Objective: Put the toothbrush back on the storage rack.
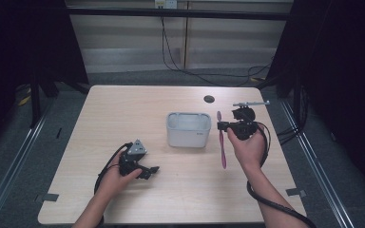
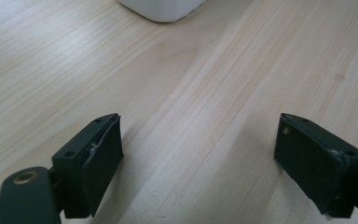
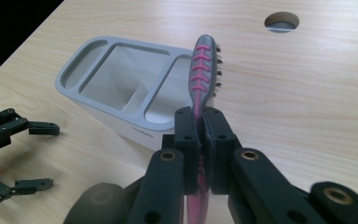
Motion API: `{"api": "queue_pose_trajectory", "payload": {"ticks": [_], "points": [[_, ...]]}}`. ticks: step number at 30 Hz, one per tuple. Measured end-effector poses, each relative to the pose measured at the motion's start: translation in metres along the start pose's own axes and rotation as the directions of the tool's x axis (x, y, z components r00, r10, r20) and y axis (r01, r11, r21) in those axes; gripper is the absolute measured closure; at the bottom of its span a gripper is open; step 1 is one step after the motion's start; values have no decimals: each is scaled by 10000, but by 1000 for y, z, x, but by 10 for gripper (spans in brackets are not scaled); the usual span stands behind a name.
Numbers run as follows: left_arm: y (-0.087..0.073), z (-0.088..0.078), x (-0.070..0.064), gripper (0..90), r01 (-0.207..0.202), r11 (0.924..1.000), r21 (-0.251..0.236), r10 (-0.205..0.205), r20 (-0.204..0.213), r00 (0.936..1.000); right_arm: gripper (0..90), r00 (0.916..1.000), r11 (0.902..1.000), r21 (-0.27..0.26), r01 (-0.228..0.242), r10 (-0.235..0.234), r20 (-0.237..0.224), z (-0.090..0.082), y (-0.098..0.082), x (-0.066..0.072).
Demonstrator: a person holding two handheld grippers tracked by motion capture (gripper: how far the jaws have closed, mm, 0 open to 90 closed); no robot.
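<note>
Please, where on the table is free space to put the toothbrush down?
The table is bare left of the white holder, between it and the left edge. The front strip between the left gripper and the right forearm is also bare. Around the right gripper, toothbrush and holder it is crowded.

Wooden table (image 1: 123,114) — round hole (image 1: 209,99)

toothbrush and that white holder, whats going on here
A person works at a wooden table with a hand-held gripper in each hand. The right hand-held gripper is shut on a pink and grey toothbrush, holding it just right of the white holder, whose compartments look empty. The left hand-held gripper sits open low over the table, holding nothing. The toothbrush is not in the holder yet.
</note>
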State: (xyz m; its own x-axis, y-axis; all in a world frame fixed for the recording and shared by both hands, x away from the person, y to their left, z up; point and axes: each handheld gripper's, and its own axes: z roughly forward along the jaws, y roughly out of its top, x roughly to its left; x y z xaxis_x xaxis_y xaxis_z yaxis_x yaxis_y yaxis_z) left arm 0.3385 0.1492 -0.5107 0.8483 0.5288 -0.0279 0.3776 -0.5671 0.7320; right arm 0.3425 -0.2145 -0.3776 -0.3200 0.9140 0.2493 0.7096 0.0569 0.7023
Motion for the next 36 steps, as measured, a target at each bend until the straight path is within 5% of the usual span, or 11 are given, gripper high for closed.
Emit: {"api": "queue_pose_trajectory", "payload": {"ticks": [19, 36], "points": [[0, 0, 0, 148, 0, 10000, 13, 0, 7, 10000, 861, 9993, 9885, -1462, 380, -372, 87, -12, 13, 7], [0, 0, 0, 148, 29, 10000, -19, -29, 1, 10000, 861, 9990, 9734, -2246, 445, -441, 66, -18, 23, 9]]}}
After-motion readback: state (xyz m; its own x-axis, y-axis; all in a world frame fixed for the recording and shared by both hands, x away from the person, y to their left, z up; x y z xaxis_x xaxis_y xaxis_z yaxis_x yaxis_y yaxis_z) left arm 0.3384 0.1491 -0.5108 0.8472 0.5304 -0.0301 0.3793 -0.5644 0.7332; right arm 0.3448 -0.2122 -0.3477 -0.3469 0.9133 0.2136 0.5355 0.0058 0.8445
